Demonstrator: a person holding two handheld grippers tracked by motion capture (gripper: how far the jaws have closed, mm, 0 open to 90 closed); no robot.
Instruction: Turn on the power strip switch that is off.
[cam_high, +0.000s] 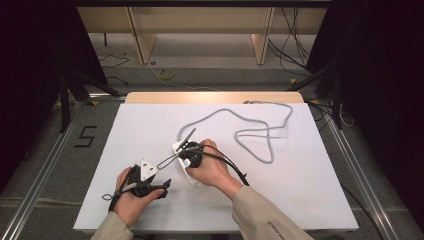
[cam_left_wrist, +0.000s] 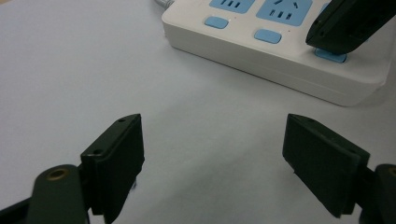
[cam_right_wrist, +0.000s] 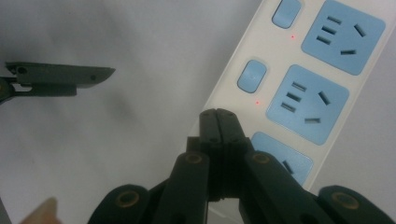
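- Your left hand-held gripper (cam_left_wrist: 212, 154) sits near you on the white worktop (cam_high: 150, 125), jaws spread wide with nothing between them.
- Your right hand-held gripper (cam_right_wrist: 218, 122) has its jaws pinched together, tips down on the power strip (cam_right_wrist: 261, 70) beside a blue switch (cam_right_wrist: 251, 75).
- Farther off, the strip's grey cable (cam_high: 260, 132) loops toward the far right.

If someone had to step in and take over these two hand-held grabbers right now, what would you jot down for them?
Right gripper: jaws shut, tip pressing down on a blue switch button at the near end of the white plastic power strip with blue sockets.
Left gripper: jaws wide open, holding nothing, hovering over the white tabletop beside the strip.
The strip lies mid-table; its grey cable loops away to the far edge.
Done: two small red lights glow by the farther buttons.
Left: probably finish this press, then lift off.
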